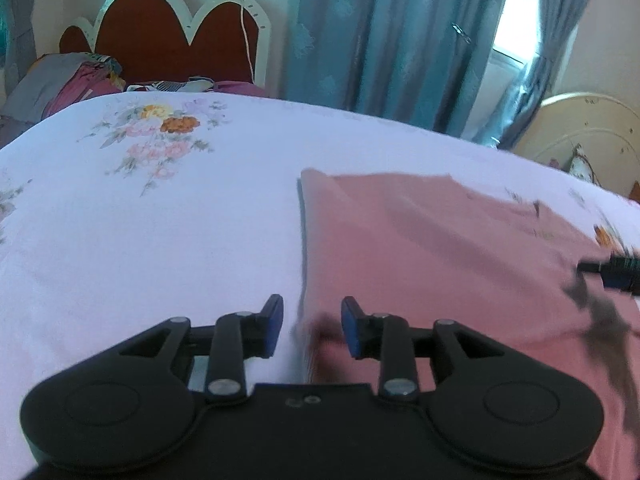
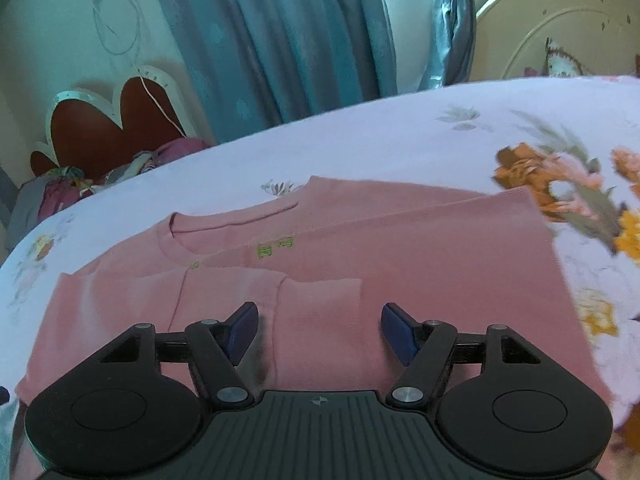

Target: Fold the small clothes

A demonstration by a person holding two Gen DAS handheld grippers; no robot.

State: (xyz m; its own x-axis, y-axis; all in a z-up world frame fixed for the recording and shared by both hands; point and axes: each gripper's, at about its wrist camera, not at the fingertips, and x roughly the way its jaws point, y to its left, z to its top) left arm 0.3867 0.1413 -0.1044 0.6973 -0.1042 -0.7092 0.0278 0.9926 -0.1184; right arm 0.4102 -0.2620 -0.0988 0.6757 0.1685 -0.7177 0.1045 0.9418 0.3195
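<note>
A small pink sweater lies on the bed, partly folded, with both sleeves laid across its front and the neckline toward the far left. My right gripper is open and empty, just above the folded sleeve near the sweater's near edge. In the left wrist view the sweater fills the right half, its straight left edge running away from me. My left gripper is open and empty, straddling that edge at the near end. The right gripper shows blurred at the right edge.
The bed has a white floral sheet. A red and white headboard and a pile of clothes lie beyond it. Teal curtains hang behind. A cream headboard stands at the far right.
</note>
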